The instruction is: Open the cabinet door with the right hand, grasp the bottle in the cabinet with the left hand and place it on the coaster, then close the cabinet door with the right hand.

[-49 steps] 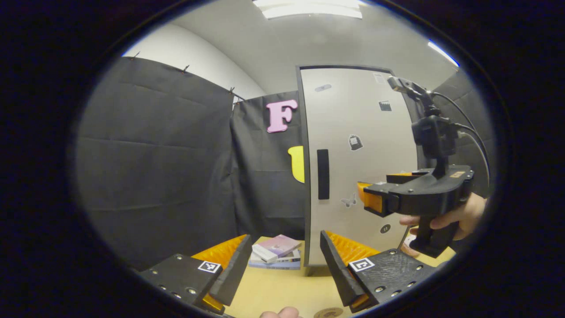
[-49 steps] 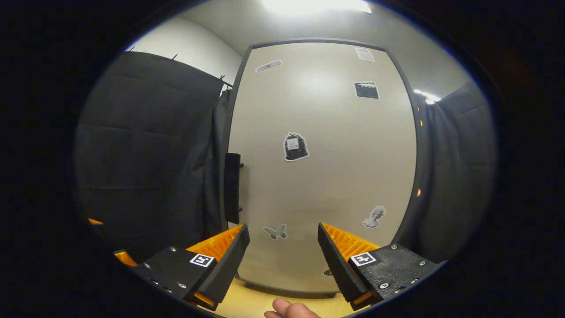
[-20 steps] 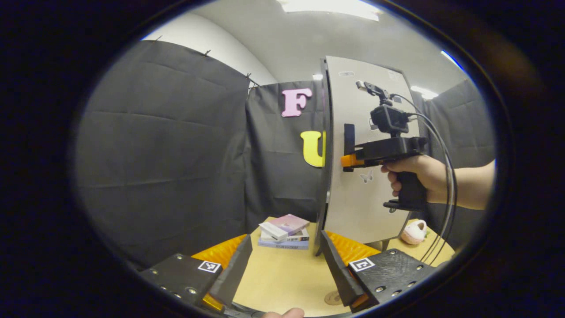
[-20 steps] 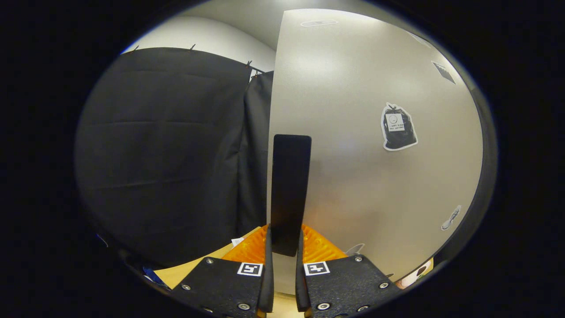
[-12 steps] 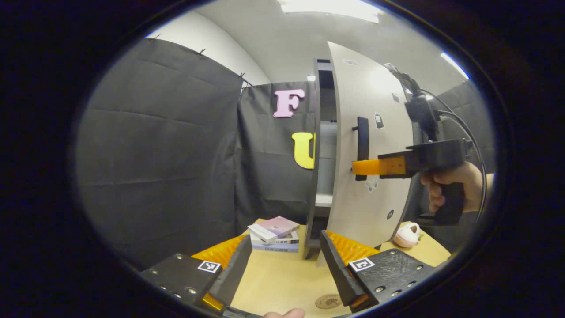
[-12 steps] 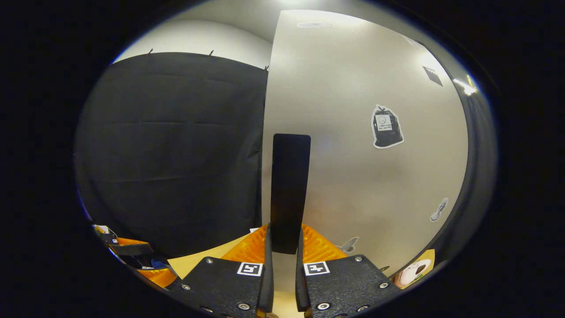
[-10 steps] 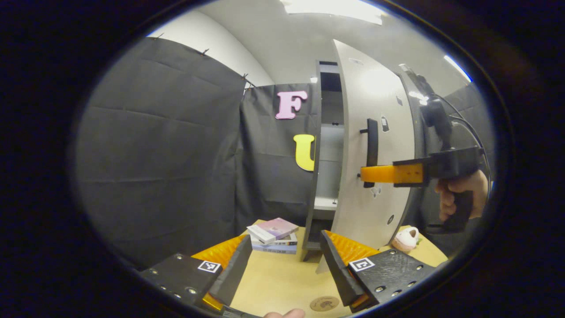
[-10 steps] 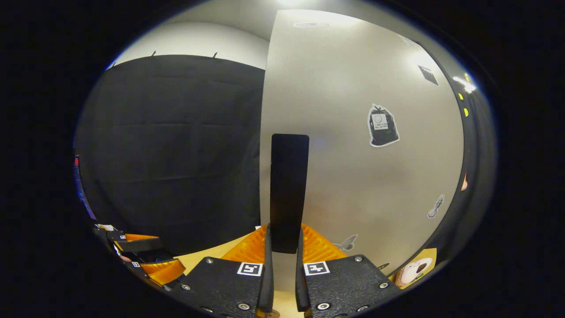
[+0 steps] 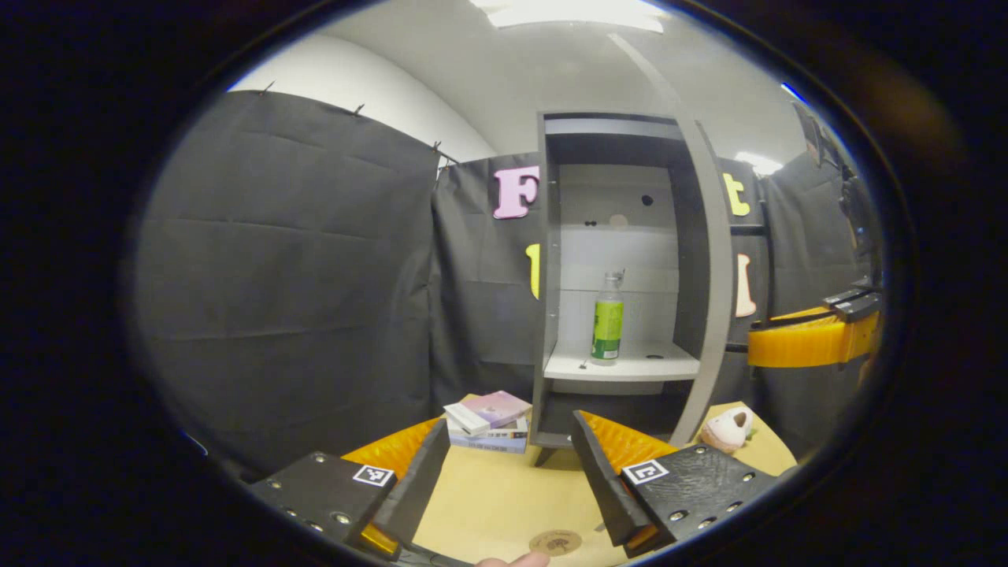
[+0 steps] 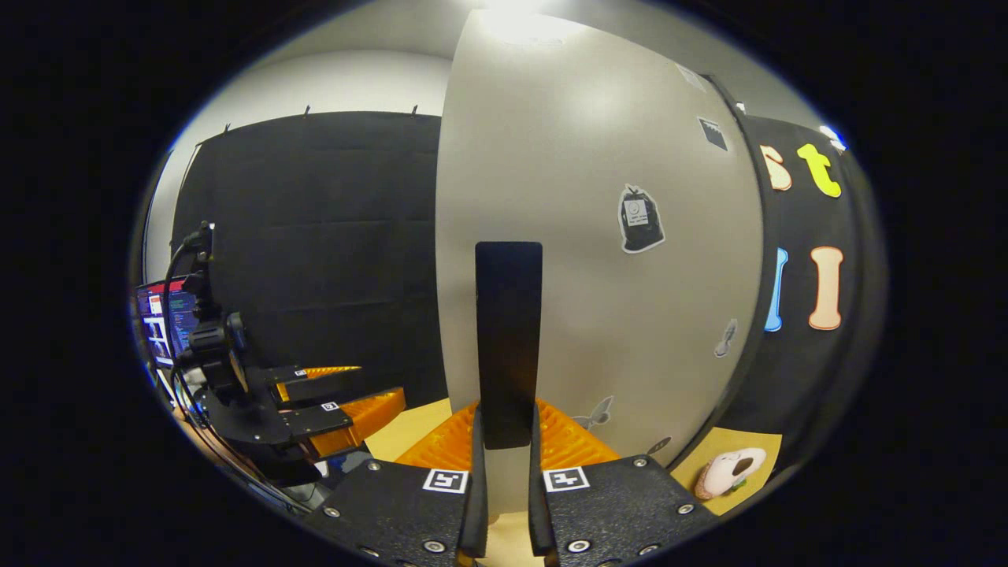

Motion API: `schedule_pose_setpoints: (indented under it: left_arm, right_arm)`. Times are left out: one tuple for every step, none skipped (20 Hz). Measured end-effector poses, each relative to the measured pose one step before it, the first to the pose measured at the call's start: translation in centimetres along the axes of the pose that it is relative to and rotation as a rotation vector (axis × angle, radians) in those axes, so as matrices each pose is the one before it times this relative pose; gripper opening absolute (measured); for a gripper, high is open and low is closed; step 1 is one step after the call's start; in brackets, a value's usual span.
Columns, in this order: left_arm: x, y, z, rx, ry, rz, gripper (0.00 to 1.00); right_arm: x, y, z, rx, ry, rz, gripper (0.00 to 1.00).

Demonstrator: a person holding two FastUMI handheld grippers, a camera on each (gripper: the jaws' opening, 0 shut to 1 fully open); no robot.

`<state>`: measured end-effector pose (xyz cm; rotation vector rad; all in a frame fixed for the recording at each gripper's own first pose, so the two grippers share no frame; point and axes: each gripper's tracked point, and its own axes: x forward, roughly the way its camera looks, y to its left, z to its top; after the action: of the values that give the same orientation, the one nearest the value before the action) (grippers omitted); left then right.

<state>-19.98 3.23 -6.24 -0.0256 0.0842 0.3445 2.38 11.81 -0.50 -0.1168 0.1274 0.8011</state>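
Left gripper is held low over the tabletop with its two fingers spread wide and nothing between them. From the left of the left gripper view to the right, the booth's dark cloth is passed first, then a small stack of books lying just beside the cabinet's foot, then the cabinet itself, standing open. On its white shelf the bottle is seen upright, green-labelled, its long axis vertical, towards the left half of the shelf and apart from the side walls. It lies straight ahead of the left gripper and higher, well beyond the fingertips; that forward and upward offset is judged to be what the reach depends on, with the spread fingers brought in level on either side of the bottle's body. The coaster is seen flat on the tabletop almost under the left gripper, so the carry back would be short.

Further right, the cabinet door is seen edge-on, swung out. At the far right edge an orange finger of the right gripper is glimpsed beside it. In the right gripper view, the right gripper is closed on the black door handle, both fingers pressed against its lower end. The left gripper is the nearer to the bottle, the right being occupied at the door. A pale plush toy lies on the tabletop near the door's lower corner.
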Motion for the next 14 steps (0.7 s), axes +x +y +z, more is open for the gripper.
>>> schedule_pose_setpoints:
  left_arm:
    - [-0.010, -1.175, 0.287, 0.01160, 0.00492, -0.00863, 0.87]
    - [0.102, -0.979, 0.009, 0.02590, 0.01993, -0.00225, 0.85]
    - [-0.096, -0.831, -0.109, 0.02591, 0.00759, -0.00155, 0.89]
    - [0.142, -1.121, 0.204, 0.01936, -0.00036, -0.00964, 0.89]
    - [0.230, -1.261, 0.339, 0.00929, -0.00343, -0.01608, 0.89]
    - [0.339, -1.153, 0.562, 0.00374, -0.00355, -0.01608, 0.94]
    - [0.137, -0.693, 0.541, 0.00364, -0.00482, -0.01556, 0.94]
    - [0.070, -1.023, 0.446, 0.00699, -0.00998, -0.01937, 0.94]
    - [0.263, -0.869, 0.817, 0.00731, -0.01877, -0.01617, 0.89]
    - [0.289, -0.702, 0.486, 0.00757, -0.01249, -0.01899, 0.85]
    - [0.465, -0.677, 0.491, 0.01265, -0.00932, -0.01498, 0.89]
    - [0.517, -0.194, 0.452, 0.01531, -0.01275, -0.00091, 0.89]
    - [0.550, -0.334, 0.341, 0.01082, -0.01352, -0.00414, 0.89]
    - [0.745, -0.489, 0.445, 0.00400, -0.01805, -0.01073, 0.90]
  right_arm:
    - [-0.513, -0.216, 0.004, -0.00370, 0.00805, -0.00750, 0.22]
    - [-0.715, -0.059, 0.036, 0.00152, 0.00236, -0.00678, 0.24]
    - [-0.440, -0.314, -0.014, 0.00376, -0.00199, -0.00716, 0.24]
    - [-0.467, -0.428, -0.260, 0.00429, -0.00445, -0.00900, 0.25]
    - [-0.448, -0.384, -0.099, 0.00299, -0.00448, -0.01200, 0.24]
    - [-0.408, -0.222, -0.205, 0.00027, 0.00086, -0.01390, 0.26]
    - [-0.475, -0.294, -0.029, -0.00039, 0.00330, -0.01714, 0.28]
    - [-0.252, -0.112, -0.092, -0.00420, -0.00133, -0.01592, 0.27]
    - [-0.100, -0.212, -0.078, -0.00820, -0.00338, -0.01976, 0.27]
    - [-0.193, -0.188, -0.126, -0.00835, -0.00164, -0.02582, 0.27]
    - [-0.199, -0.209, 0.010, -0.00067, -0.00191, -0.02641, 0.27]
    - [-0.169, -0.309, 0.012, 0.01048, -0.00160, -0.02488, 0.27]
    - [-0.197, -0.049, -0.082, 0.01721, -0.00204, -0.01832, 0.25]
    - [0.030, -0.135, -0.080, 0.01156, -0.00299, -0.01638, 0.29]
